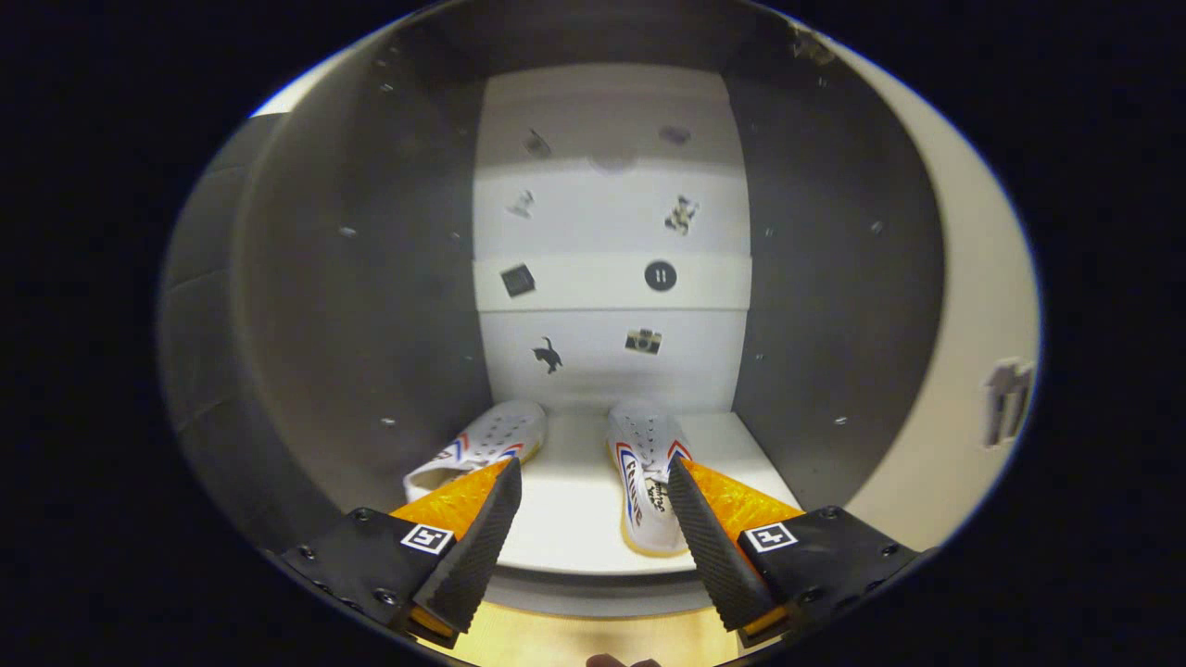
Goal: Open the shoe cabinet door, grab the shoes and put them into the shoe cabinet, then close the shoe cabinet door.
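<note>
Gripper view showed both shoes (639, 472) already on the cabinet shelf (574, 519), so the gripper (593, 500) held its jaws spread, empty.

Two shoes (639, 482) lie side by side inside the cabinet (834, 306).

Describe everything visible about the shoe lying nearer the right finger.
The right shoe is a white low sneaker with red and blue side stripes, a perforated toe, dark lettering inside and a pale sole. It lies flat on the cabinet shelf, toe toward the back panel, apart from the other shoe. The gripper jaws stand open, holding nothing.
</note>
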A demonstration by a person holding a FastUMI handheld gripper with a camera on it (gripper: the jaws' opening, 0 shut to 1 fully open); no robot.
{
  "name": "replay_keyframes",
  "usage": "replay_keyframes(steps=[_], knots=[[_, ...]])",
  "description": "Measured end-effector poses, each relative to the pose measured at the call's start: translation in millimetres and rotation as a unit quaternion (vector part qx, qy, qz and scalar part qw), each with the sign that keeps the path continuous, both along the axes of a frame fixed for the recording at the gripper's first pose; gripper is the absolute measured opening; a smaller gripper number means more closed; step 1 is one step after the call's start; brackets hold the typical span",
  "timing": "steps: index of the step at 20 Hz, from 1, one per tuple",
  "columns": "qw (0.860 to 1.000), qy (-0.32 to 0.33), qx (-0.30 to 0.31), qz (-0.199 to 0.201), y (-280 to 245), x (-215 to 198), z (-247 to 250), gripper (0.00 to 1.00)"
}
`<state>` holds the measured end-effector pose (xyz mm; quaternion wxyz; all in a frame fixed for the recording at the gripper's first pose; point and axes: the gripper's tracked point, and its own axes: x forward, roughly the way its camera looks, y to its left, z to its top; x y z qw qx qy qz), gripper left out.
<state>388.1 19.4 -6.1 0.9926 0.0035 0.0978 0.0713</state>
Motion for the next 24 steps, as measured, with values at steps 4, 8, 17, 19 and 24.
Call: replay_keyframes(steps=[4,8,17,19,24], knots=[[0.998,-0.065,0.015,0.019,0.8,-112.5,37.2,0.98],[0.993,-0.105,0.037,0.047,-7.3,-215.2,60.1,0.98],[0.993,-0.092,0.046,0.06,-75.0,-358.1,40.0,0.98],[0.993,-0.097,0.05,0.046,-100.3,-375.1,41.7,0.98],[0.993,-0.108,0.048,0.002,-160.3,-412.3,48.8,0.98]])
